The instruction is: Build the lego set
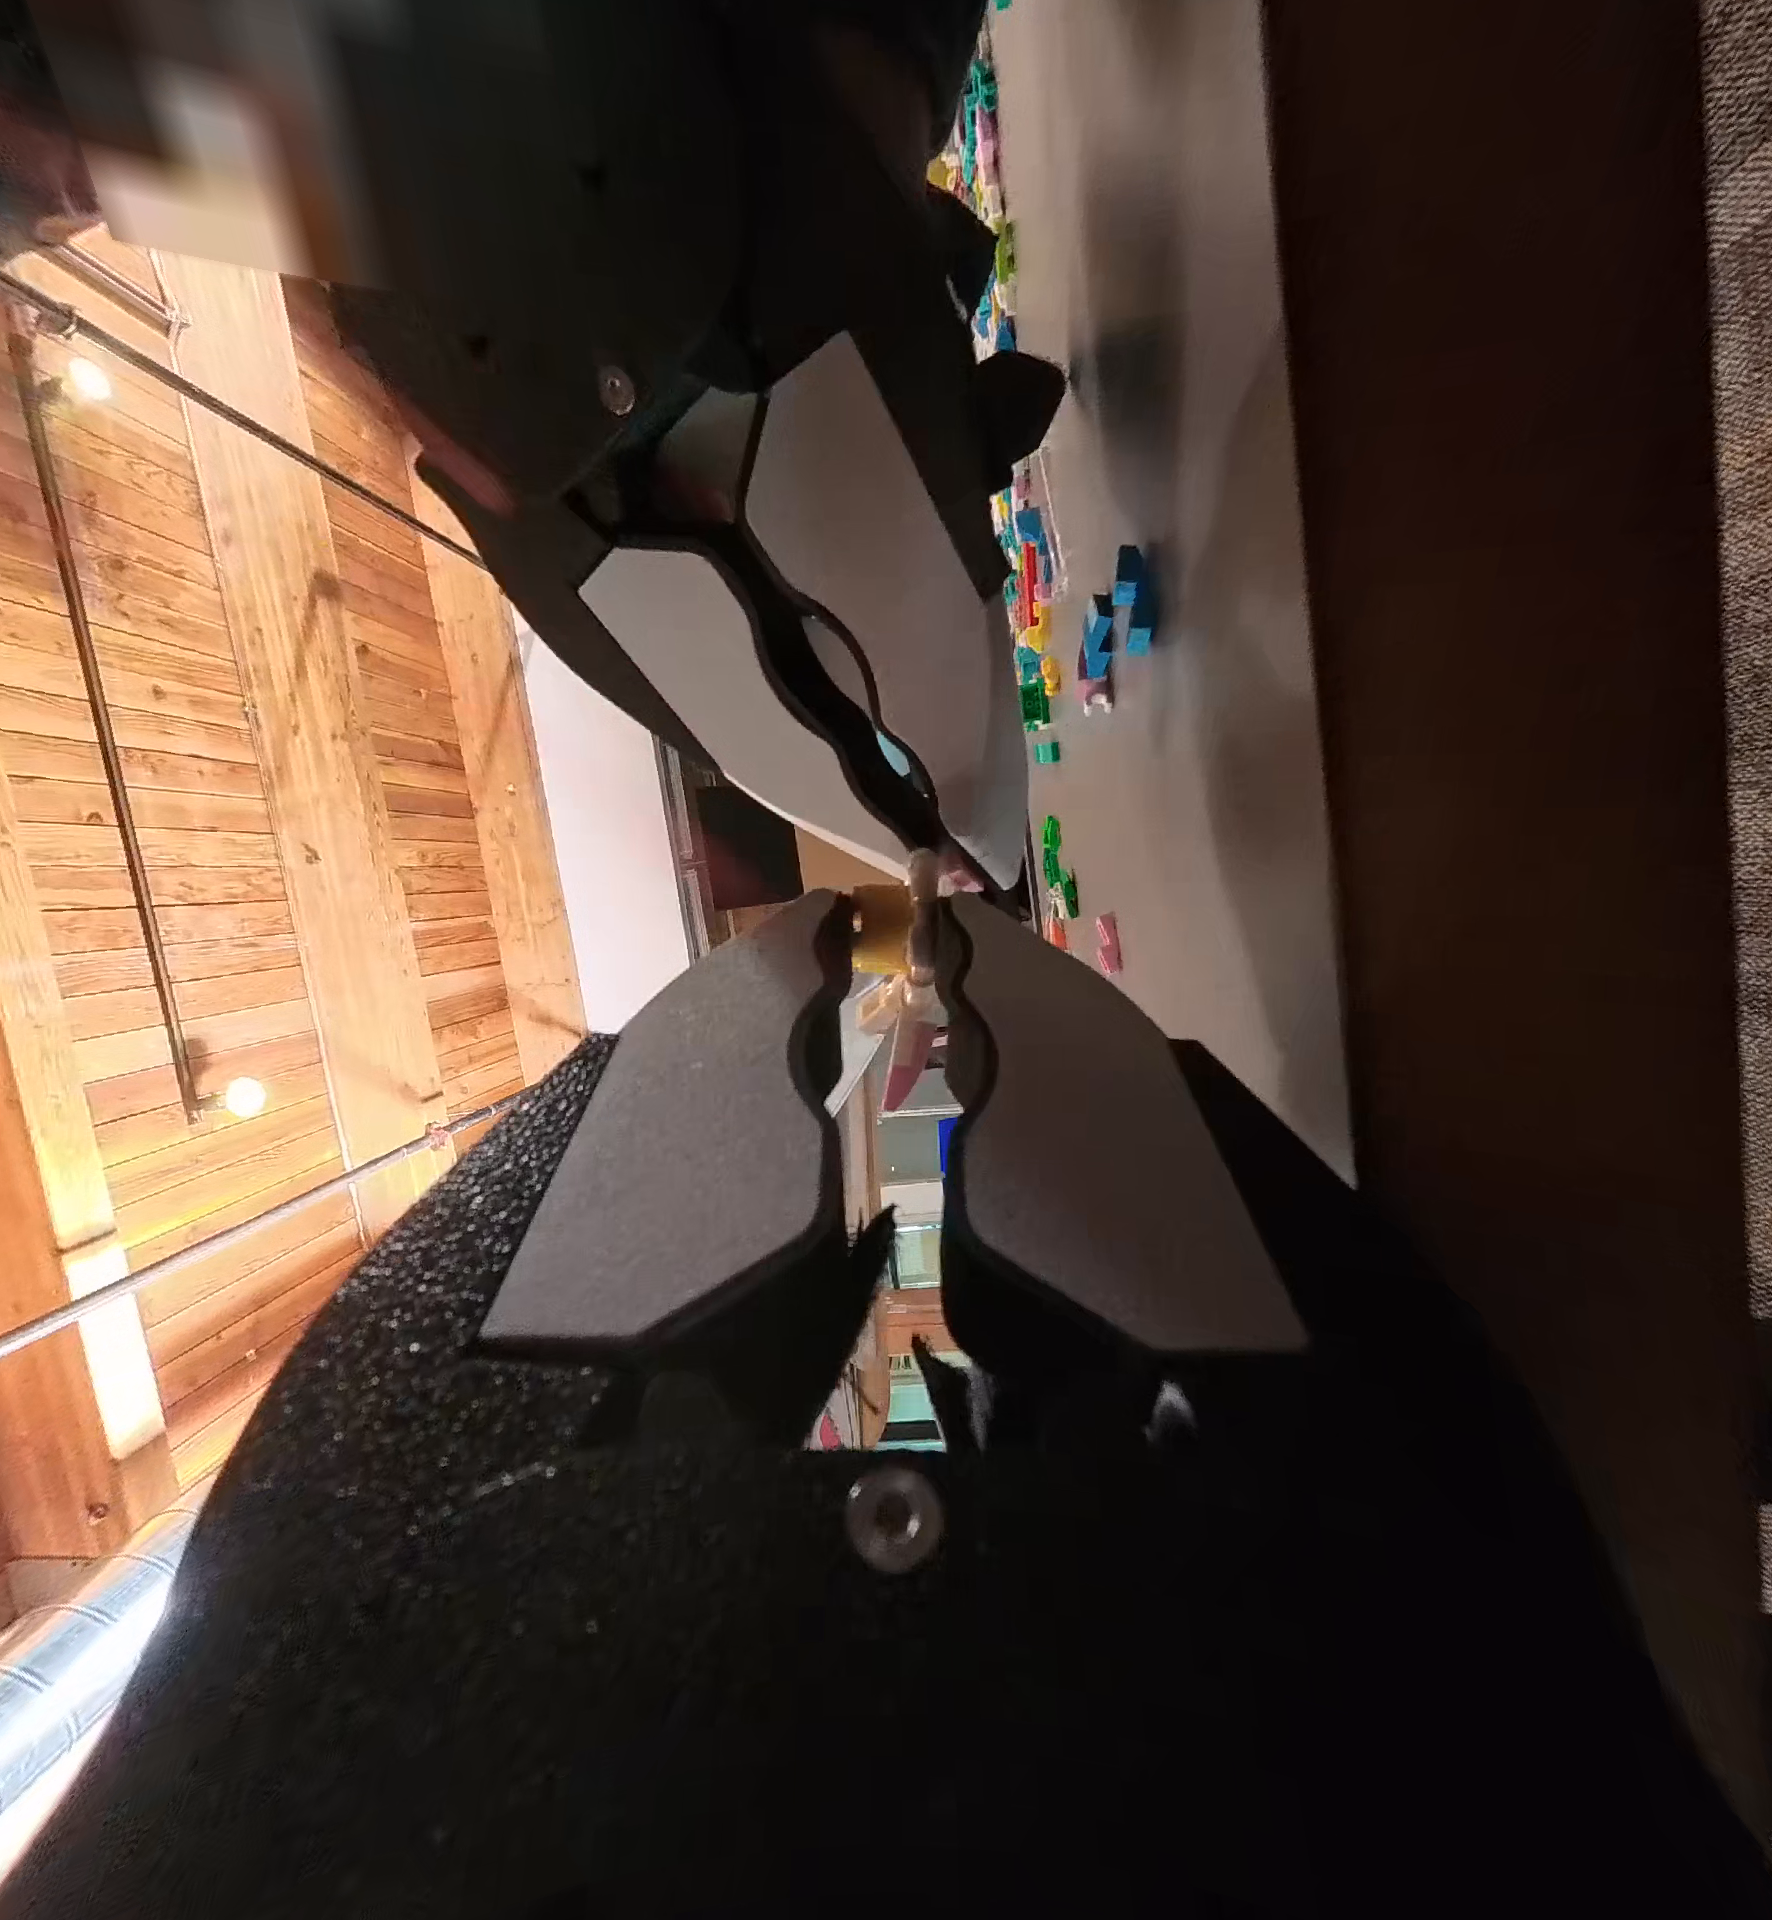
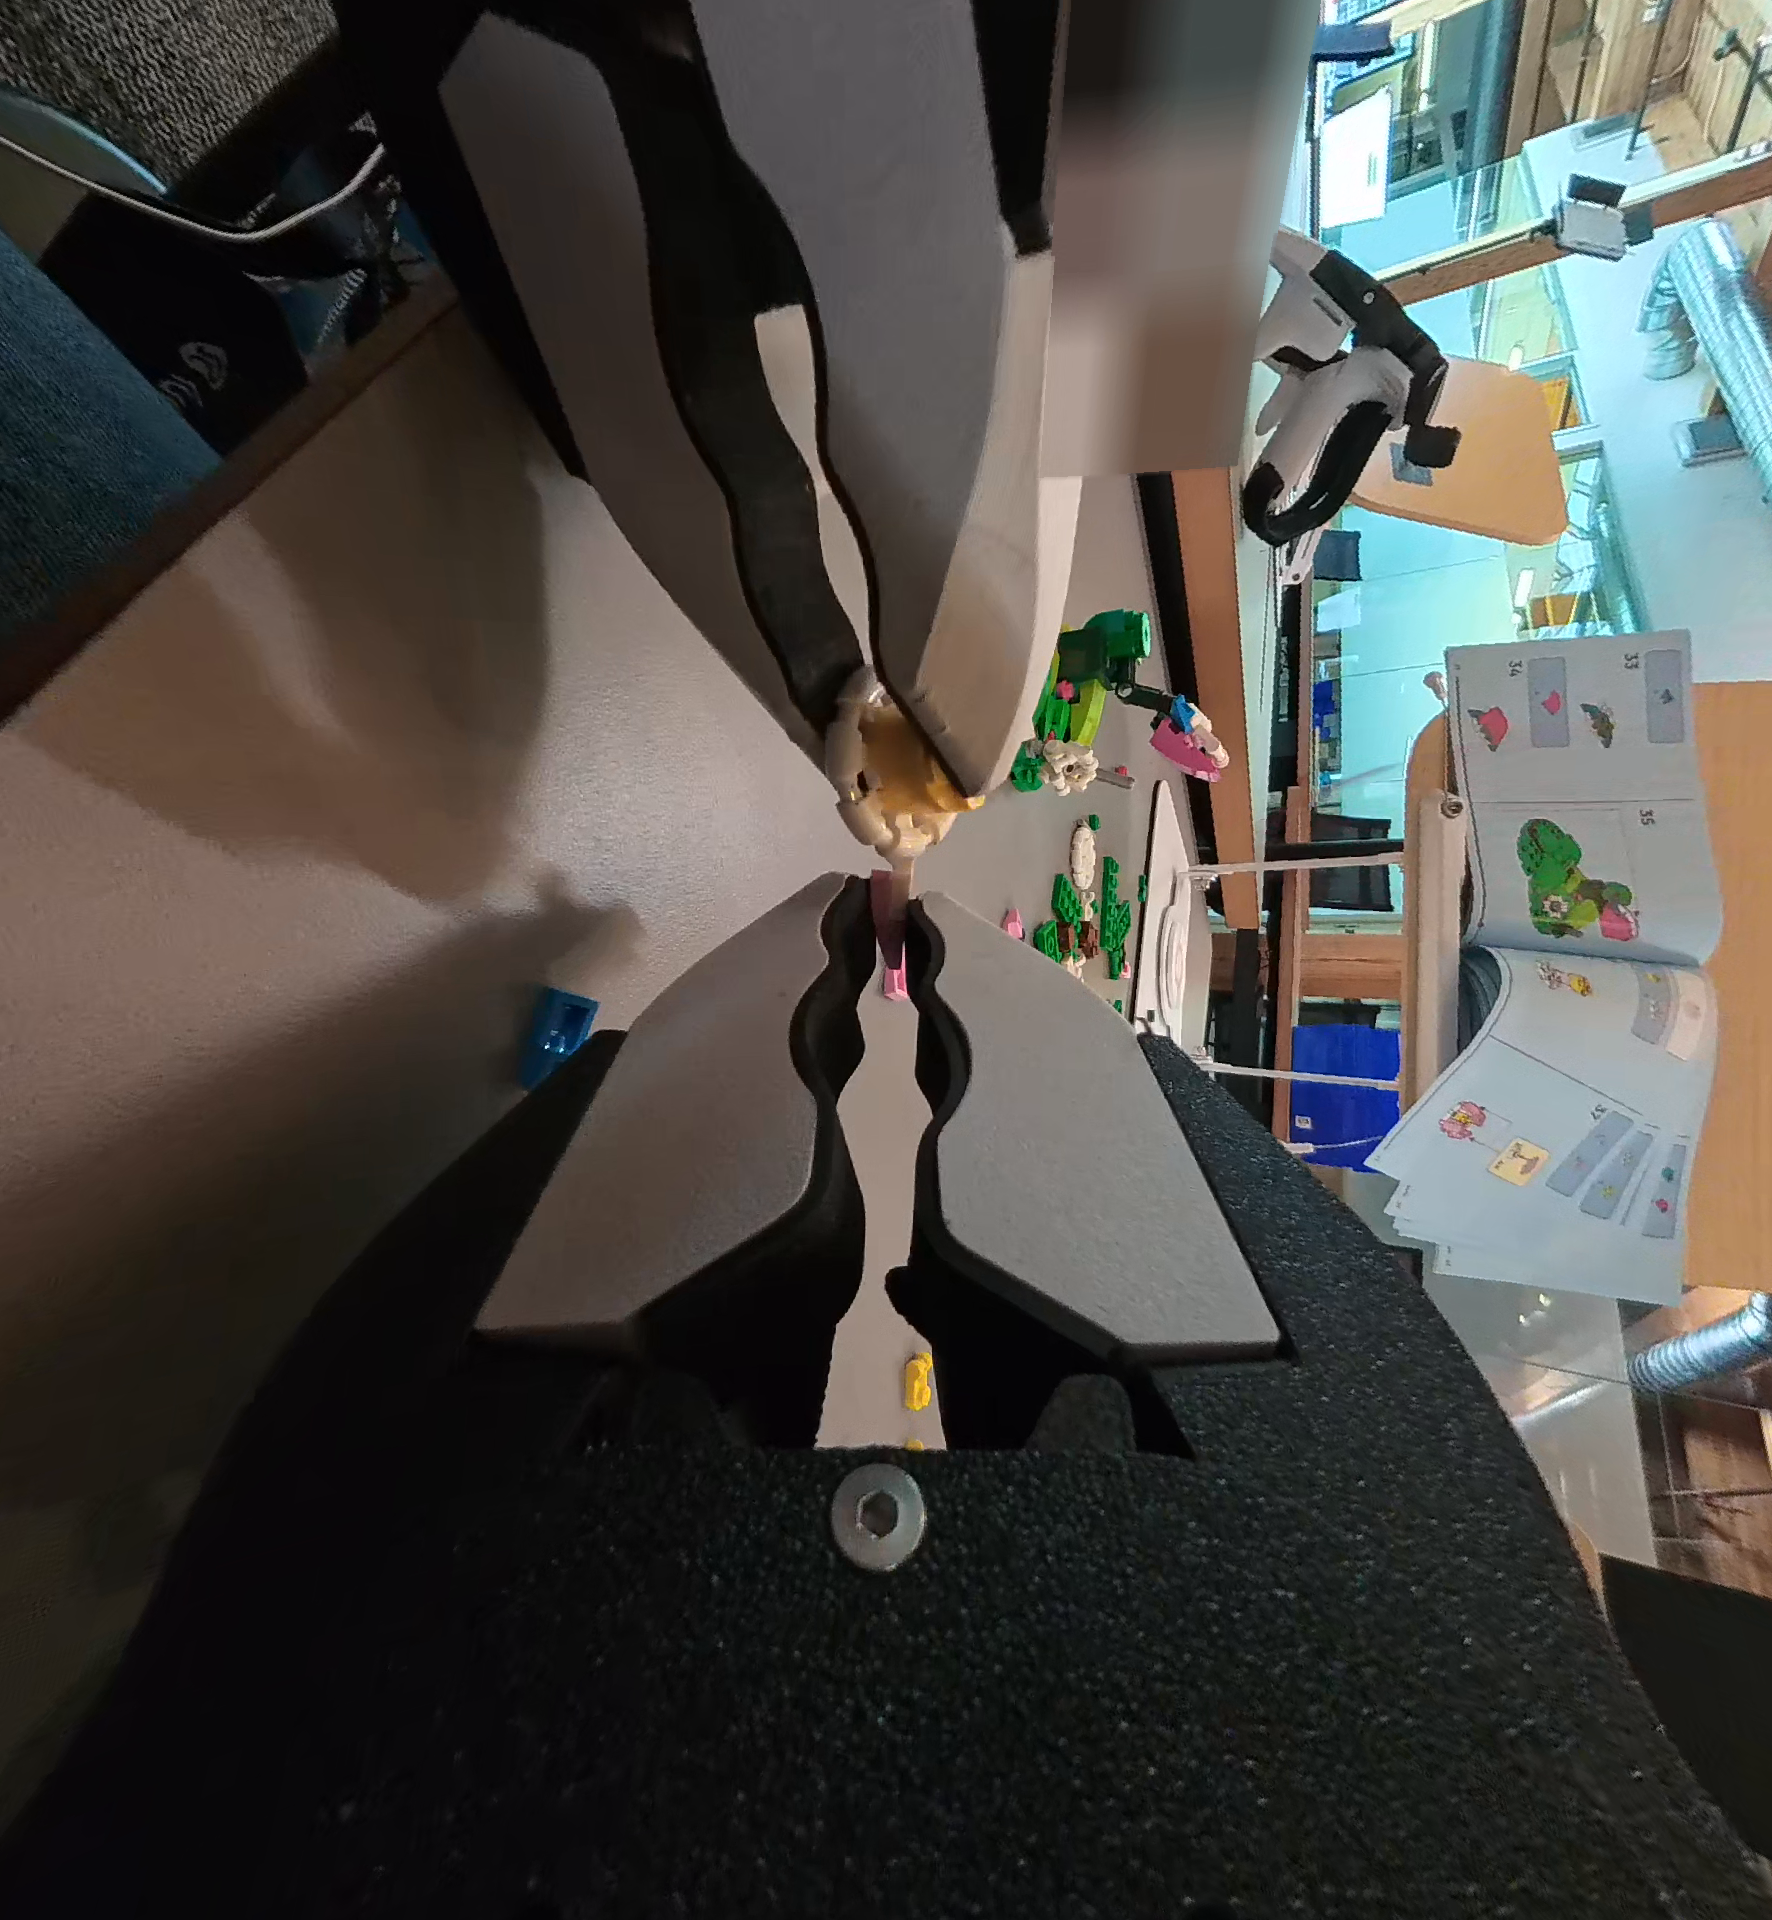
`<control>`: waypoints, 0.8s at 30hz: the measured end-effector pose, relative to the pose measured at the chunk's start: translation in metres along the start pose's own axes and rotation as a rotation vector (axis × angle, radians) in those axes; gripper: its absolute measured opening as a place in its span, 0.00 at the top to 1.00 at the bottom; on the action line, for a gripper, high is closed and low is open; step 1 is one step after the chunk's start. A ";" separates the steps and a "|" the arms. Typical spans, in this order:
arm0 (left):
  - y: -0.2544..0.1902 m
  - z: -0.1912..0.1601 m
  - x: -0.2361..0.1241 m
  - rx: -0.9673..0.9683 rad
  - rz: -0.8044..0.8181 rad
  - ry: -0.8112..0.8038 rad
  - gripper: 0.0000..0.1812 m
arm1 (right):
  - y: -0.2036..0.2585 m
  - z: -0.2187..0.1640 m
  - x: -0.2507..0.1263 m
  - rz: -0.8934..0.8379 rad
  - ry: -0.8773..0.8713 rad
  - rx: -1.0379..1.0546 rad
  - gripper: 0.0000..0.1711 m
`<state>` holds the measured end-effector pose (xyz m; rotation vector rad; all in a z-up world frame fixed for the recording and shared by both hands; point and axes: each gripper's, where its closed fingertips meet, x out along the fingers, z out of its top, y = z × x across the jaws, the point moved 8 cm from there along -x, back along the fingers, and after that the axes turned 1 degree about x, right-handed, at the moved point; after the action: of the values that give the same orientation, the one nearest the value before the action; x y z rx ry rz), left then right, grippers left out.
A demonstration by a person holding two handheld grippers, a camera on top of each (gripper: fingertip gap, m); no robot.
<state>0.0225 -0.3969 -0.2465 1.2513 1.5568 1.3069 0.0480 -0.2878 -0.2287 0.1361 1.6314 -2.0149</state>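
Observation:
My left gripper (image 1: 892, 930) is shut on a small flower piece (image 1: 880, 928) with a yellow centre and a pale ring of petals. In the right wrist view this gripper (image 2: 897, 722) comes down from the top with the flower piece (image 2: 894, 774) at its tips. My right gripper (image 2: 887, 902) is shut on a thin pink piece (image 2: 892, 948), whose pale tip touches the underside of the flower. In the left wrist view the right gripper (image 1: 949, 868) reaches in from the upper left, tip to tip with mine. Both are held above the white table (image 2: 290, 831).
Loose coloured bricks (image 1: 1033, 582) and blue bricks (image 1: 1121, 613) lie on the table. A blue brick (image 2: 555, 1029), a yellow piece (image 2: 918, 1377), green plant builds (image 2: 1084, 914) and a green and pink build (image 2: 1100, 675) lie nearby. An open instruction booklet (image 2: 1578, 935) stands beyond the table edge. My left and right fingertips are right by each other.

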 end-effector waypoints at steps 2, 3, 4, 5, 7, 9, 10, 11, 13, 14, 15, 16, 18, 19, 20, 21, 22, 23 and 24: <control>0.000 -0.001 -0.001 -0.002 0.000 0.000 0.92 | 0.000 0.000 0.000 0.001 0.001 -0.001 0.97; 0.000 -0.001 -0.001 -0.003 0.000 -0.001 0.92 | 0.000 0.000 0.001 0.002 0.002 -0.001 0.97; 0.000 -0.001 0.000 -0.005 0.000 -0.001 0.92 | 0.001 0.000 0.001 0.003 0.002 0.000 0.97; 0.000 -0.001 0.000 -0.006 0.001 -0.001 0.92 | 0.001 0.000 0.001 0.003 0.003 0.001 0.97; 0.000 0.000 -0.001 -0.004 0.002 -0.002 0.92 | 0.000 -0.001 0.001 0.001 0.003 0.000 0.97; -0.001 0.000 -0.002 -0.003 0.002 -0.003 0.92 | 0.000 -0.001 0.001 -0.004 0.003 0.000 0.97; -0.001 0.000 -0.003 -0.002 0.001 -0.004 0.92 | 0.000 -0.001 0.000 -0.007 0.003 -0.001 0.97; -0.001 0.001 -0.003 -0.002 0.002 -0.004 0.92 | 0.000 -0.001 0.000 -0.008 0.002 0.000 0.97; 0.000 0.002 -0.003 -0.001 0.003 -0.005 0.92 | -0.001 -0.001 0.000 -0.013 0.002 -0.002 0.97; 0.000 0.002 -0.003 -0.001 0.003 -0.005 0.92 | -0.001 0.000 0.000 -0.016 0.003 -0.004 0.97; 0.000 0.002 -0.003 -0.001 0.003 -0.005 0.92 | -0.001 -0.001 0.000 -0.018 0.003 -0.004 0.97; 0.000 0.001 -0.003 0.001 0.003 -0.004 0.92 | -0.001 -0.001 0.000 -0.021 0.002 -0.004 0.97; 0.001 0.002 -0.004 0.005 0.003 -0.004 0.92 | -0.001 0.000 0.000 -0.026 0.003 -0.007 0.97; 0.001 0.002 -0.004 0.007 0.003 -0.003 0.92 | -0.001 0.000 0.000 -0.028 0.002 -0.008 0.97; 0.001 0.002 -0.004 0.008 0.003 -0.003 0.92 | -0.001 0.000 -0.001 -0.029 0.002 -0.009 0.97; 0.001 0.002 -0.004 0.008 0.004 -0.002 0.92 | -0.001 0.000 -0.001 -0.031 0.002 -0.011 0.97; 0.001 0.002 -0.004 0.008 0.004 -0.002 0.92 | -0.002 0.000 -0.001 -0.036 0.001 -0.013 0.97; 0.001 0.002 -0.004 0.009 0.004 0.000 0.92 | -0.002 0.000 -0.001 -0.042 0.002 -0.016 0.97; 0.001 0.001 -0.005 0.010 0.004 0.002 0.92 | -0.002 0.000 -0.001 -0.046 0.003 -0.017 0.97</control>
<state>0.0247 -0.4010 -0.2462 1.2606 1.5645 1.3044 0.0479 -0.2871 -0.2265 0.0964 1.6677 -2.0350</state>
